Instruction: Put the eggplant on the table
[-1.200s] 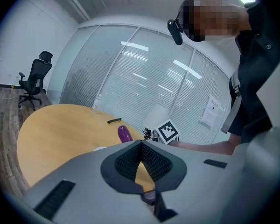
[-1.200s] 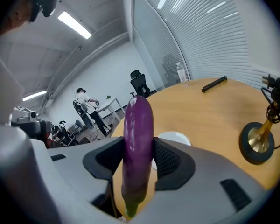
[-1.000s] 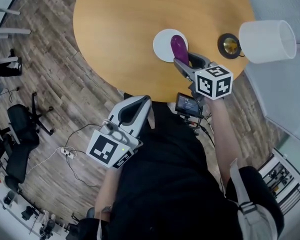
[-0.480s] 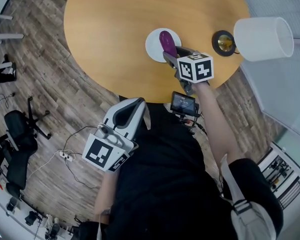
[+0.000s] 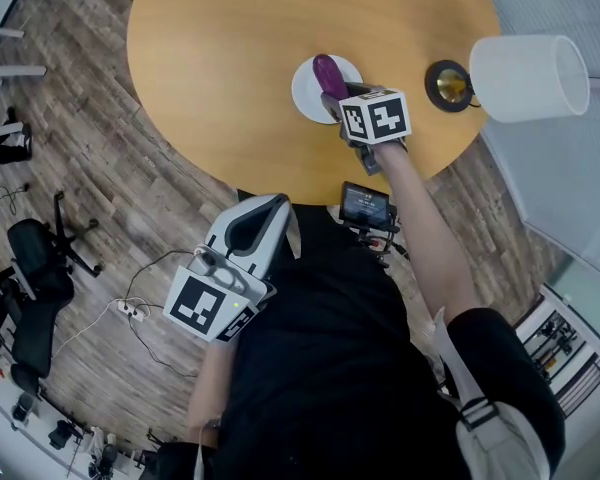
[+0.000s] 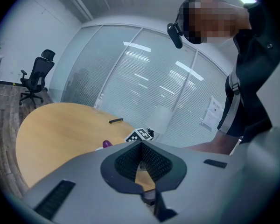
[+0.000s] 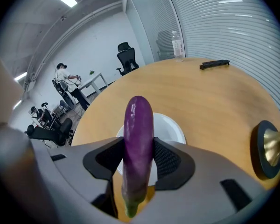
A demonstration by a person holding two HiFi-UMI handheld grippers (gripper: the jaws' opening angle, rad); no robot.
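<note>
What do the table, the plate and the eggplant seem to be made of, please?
Table: wood or wood-look laminate with a smooth matt finish; faint grain streaks show.
Plate: probably glazed ceramic, maybe plastic; plain white with a soft sheen.
Eggplant: glossy purple skin with bright highlights and a green stem end; real or plastic, I cannot tell.

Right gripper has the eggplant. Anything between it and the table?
Yes. The white plate lies on the table directly under the eggplant, which the right gripper clamps in its jaws. In the head view, bare tabletop lies left of the plate and the lamp base stands to its right.
</note>
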